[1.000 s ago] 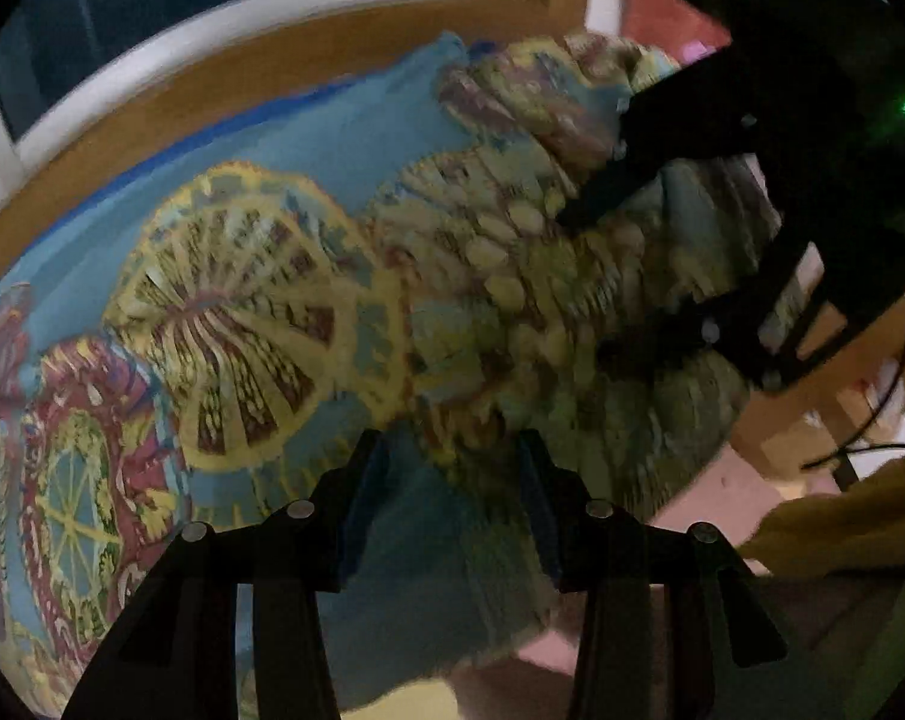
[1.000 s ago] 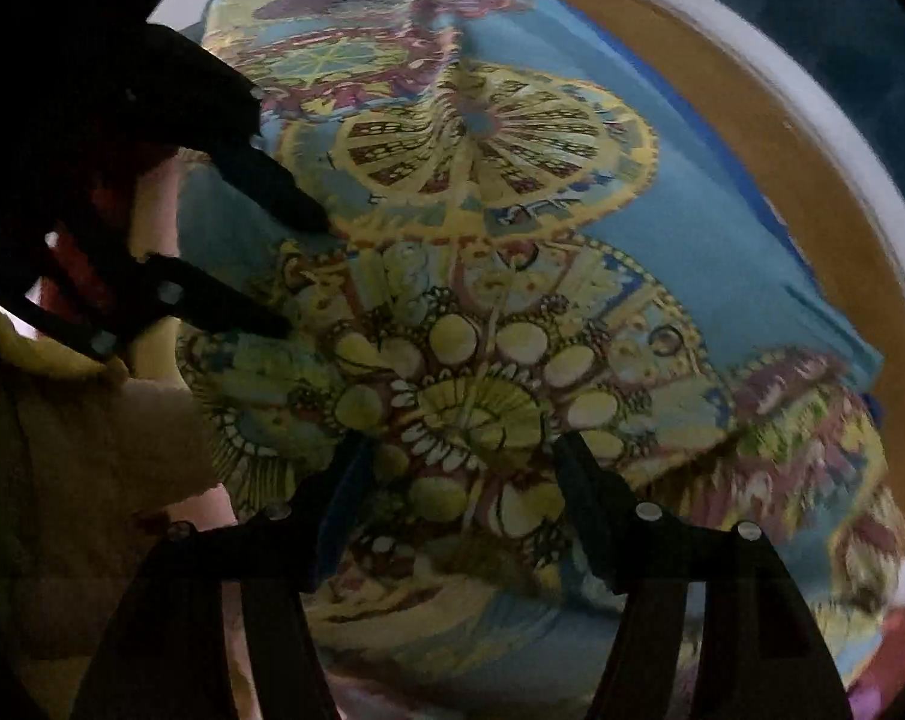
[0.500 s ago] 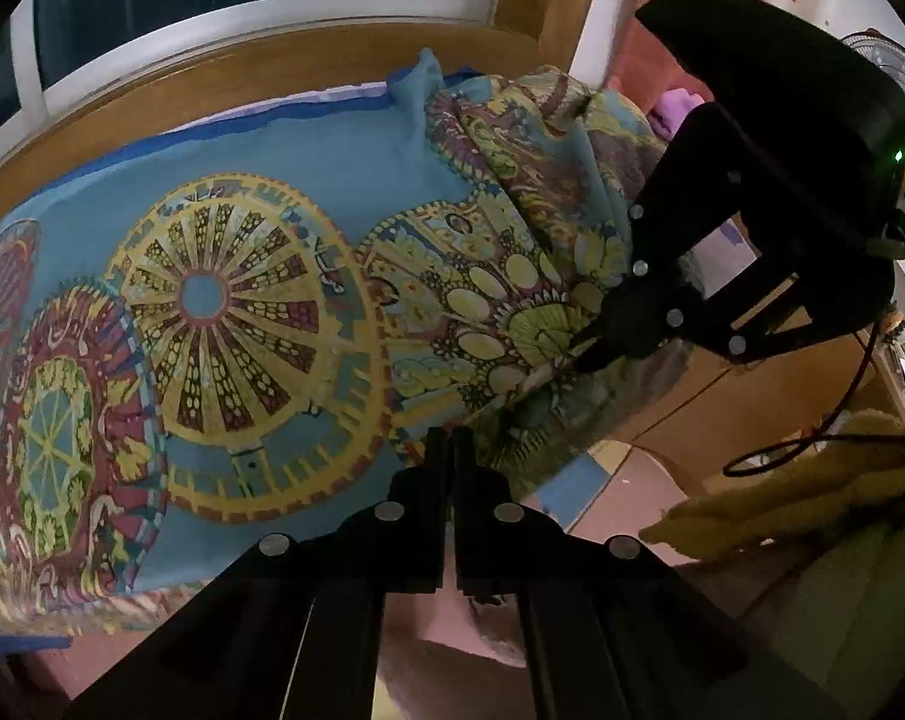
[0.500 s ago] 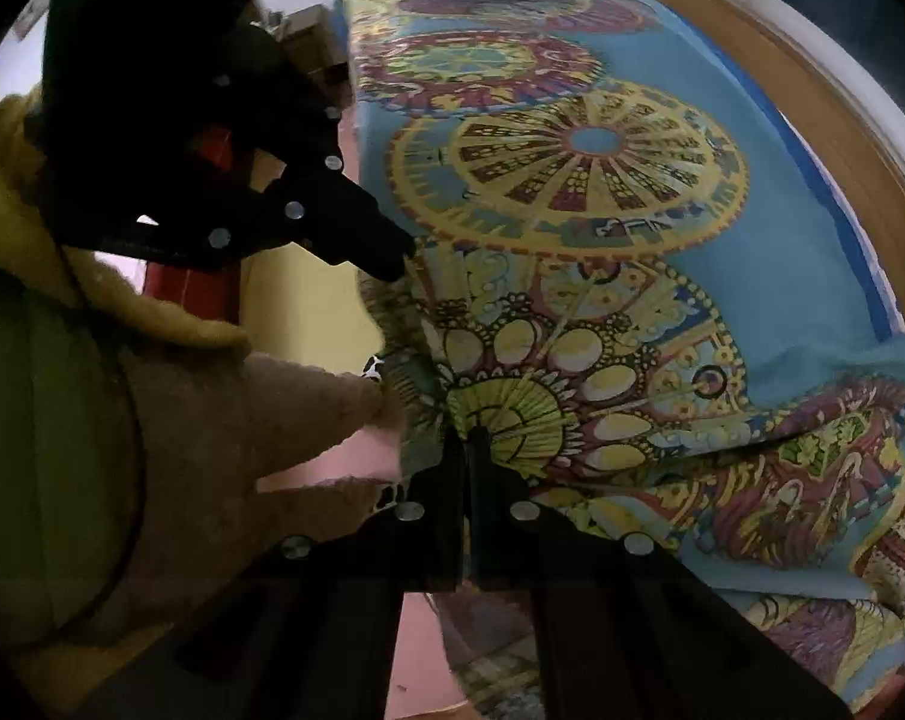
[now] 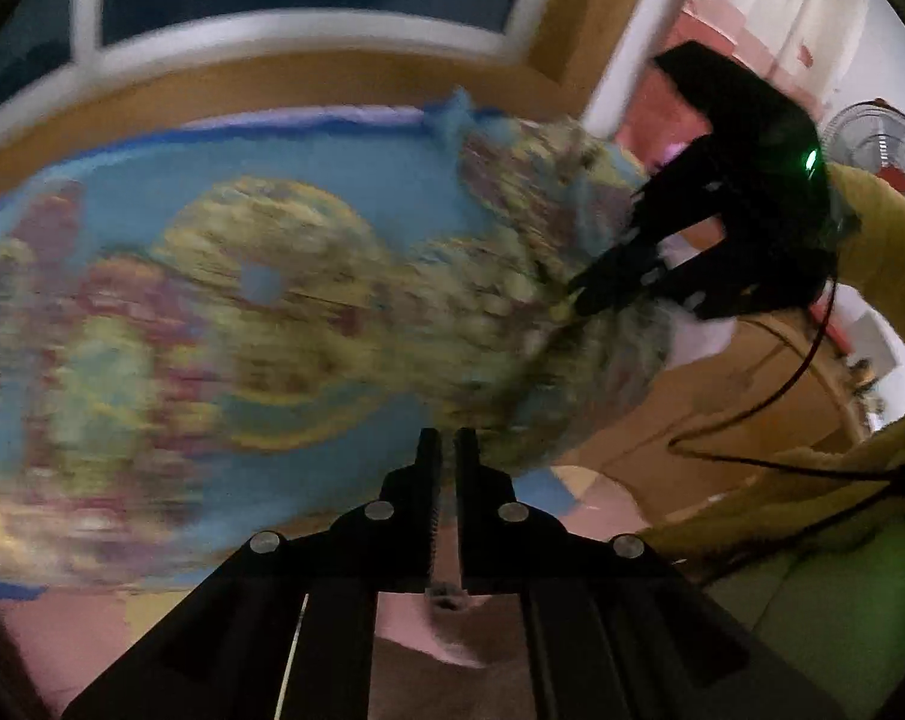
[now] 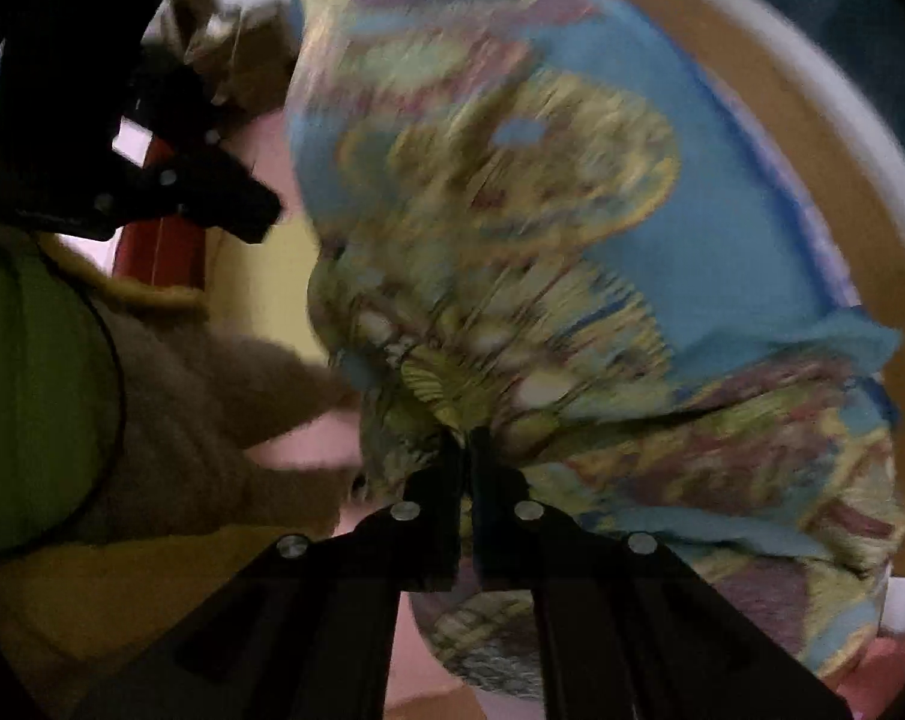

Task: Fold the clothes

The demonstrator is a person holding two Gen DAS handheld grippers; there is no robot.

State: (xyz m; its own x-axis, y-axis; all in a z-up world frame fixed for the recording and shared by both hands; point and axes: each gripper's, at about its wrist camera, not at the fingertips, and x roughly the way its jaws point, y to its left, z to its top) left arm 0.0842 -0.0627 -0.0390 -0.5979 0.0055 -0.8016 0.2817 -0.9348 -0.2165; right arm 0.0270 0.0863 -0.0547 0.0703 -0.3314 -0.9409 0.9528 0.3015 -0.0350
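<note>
- Patterned cloth (image 5: 344, 192) spread over a flat surface below a window, blue ground with big wheel motifs; far right corner heaped and rumpled.
- Right gripper (image 6: 466, 441): jaws nearly pressed together, easing apart a little, pinching a gathered tuck of the near edge; puckers fanning out from the tips.
- Left gripper (image 5: 446, 441): jaws a narrow slit, also easing apart. Blue hem right at the tips, but cannot tell whether any fabric sits between them (from the right wrist view the tips look clear of the hem, with floor showing between).
- Both views badly smeared, so fine detail unreliable.
- Judged step: lifting the near edge to carry it over for a fold.
- Risk: hem slipping out on the right, since jaws loosening under the pull of a heavy drape.
- Risk: one-sided lift if the left holds nothing, giving a skewed, bunched fold.
- Risk: rumpled corner dragged along and trapped inside the fold.
- Risk: trailing cable (image 5: 770, 384) snagging the fabric.
</note>
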